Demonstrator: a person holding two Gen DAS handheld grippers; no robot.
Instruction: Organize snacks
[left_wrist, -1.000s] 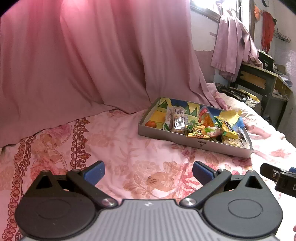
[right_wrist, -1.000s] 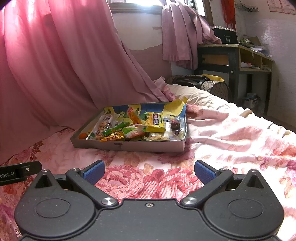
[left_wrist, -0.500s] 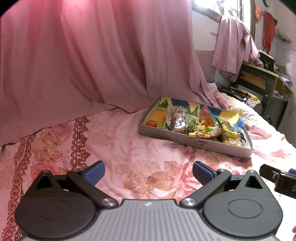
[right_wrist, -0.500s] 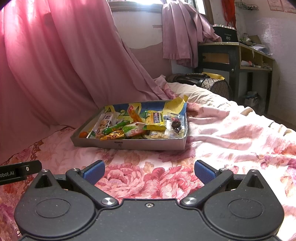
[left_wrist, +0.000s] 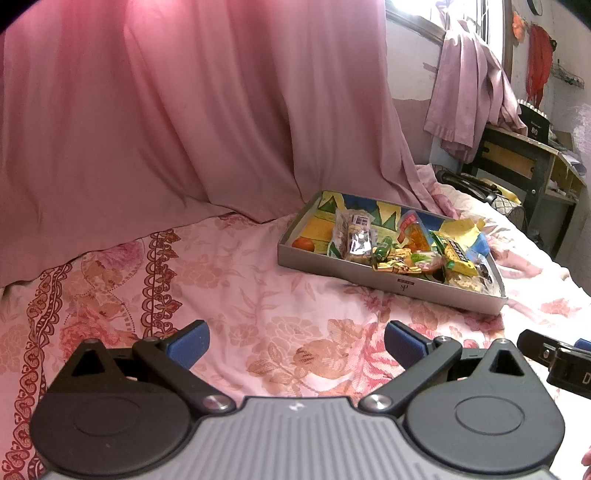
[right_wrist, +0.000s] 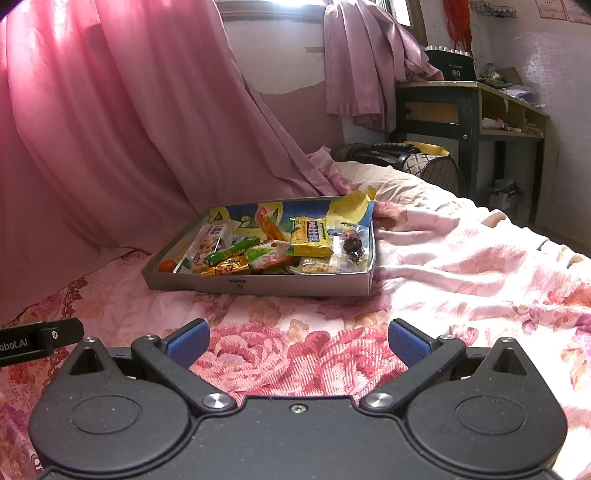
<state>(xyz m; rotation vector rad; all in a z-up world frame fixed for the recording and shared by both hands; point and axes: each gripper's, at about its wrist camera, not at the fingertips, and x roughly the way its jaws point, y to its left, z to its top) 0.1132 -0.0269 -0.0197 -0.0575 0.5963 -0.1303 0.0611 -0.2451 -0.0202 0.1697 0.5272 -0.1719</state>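
On the pink floral bedspread (left_wrist: 258, 295) sits a shallow grey cardboard tray (right_wrist: 258, 286) of mixed snack packets (right_wrist: 308, 236); left gripper (left_wrist: 295, 341) and right gripper (right_wrist: 298, 341) both hover spread apart, holding nothing.

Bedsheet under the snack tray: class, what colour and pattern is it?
The bedsheet is pink with a rose floral print, clearest in the right wrist view.

The bedsheet (right_wrist: 461, 266) is pale pink, printed with rose and peach flowers and a dark red scroll border. A plain pink curtain (left_wrist: 166, 110) hangs behind it. The tray (right_wrist: 295, 286) is grey outside, with a blue, yellow and green lining. In it lie a yellow packet (right_wrist: 309, 236), a green wrapper (right_wrist: 231, 252), a gold wrapper (right_wrist: 226, 266) and an orange ball (right_wrist: 167, 265). The fingers (right_wrist: 187, 341) have blue pads on black arms.
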